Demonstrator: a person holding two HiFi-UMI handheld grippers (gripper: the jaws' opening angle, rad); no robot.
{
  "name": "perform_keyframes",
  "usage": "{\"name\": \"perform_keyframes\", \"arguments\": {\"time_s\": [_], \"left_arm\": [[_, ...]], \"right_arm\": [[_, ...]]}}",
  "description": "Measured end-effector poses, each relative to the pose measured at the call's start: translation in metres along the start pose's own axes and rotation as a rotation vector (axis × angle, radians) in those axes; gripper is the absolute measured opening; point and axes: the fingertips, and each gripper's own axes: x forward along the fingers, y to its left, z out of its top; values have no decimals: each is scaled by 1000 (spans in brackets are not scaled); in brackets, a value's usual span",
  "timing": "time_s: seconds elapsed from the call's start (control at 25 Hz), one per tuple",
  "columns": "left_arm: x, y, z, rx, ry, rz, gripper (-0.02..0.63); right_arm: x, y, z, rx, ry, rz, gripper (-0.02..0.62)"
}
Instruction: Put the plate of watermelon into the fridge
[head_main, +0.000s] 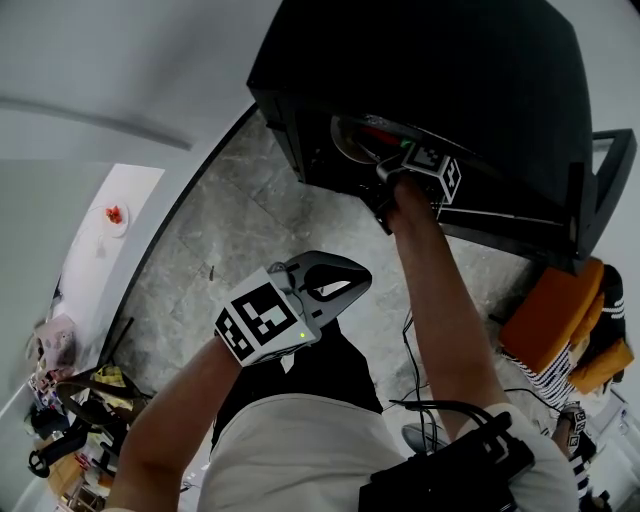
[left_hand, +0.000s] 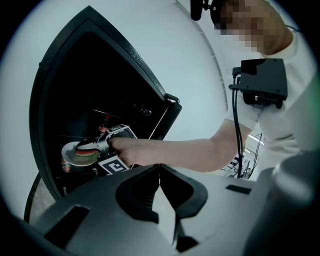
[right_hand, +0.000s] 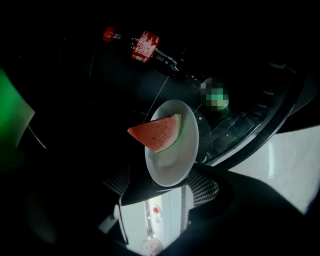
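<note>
A white plate (right_hand: 175, 160) carrying a red watermelon wedge (right_hand: 156, 131) is inside the dark open fridge (head_main: 450, 90). My right gripper (right_hand: 162, 187) is shut on the plate's near rim, with a ribbed pad (right_hand: 206, 187) on either side. In the head view the right gripper (head_main: 398, 165) reaches into the fridge mouth with the plate (head_main: 350, 140) ahead of it. The left gripper view shows the plate (left_hand: 70, 154) and wedge (left_hand: 88, 148) over a shelf. My left gripper (left_hand: 160, 172) is shut and empty, held back near my waist (head_main: 345, 278).
A cola bottle (right_hand: 145, 47) lies deeper on the fridge shelf. The fridge door (head_main: 605, 190) stands open at the right. An orange seat (head_main: 555, 310) is beside it. A white counter at the left holds another small plate (head_main: 115, 215). Grey stone floor (head_main: 240, 220) lies below.
</note>
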Motion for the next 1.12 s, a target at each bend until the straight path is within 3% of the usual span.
{"name": "perform_keyframes", "arguments": {"time_s": [0.52,0.88,1.12], "left_arm": [[-3,-7,-6,-12,9,3,12],[-6,-13,-8,-10,6,-2,14],[-11,-38,-13,24,4,-32,14]], "right_arm": [[-14,-3,-18,-142,84,-84,364],[-27,-14,-36,-159,87,-34,362],[-45,-12,-58,-241,83,-51,362]]}}
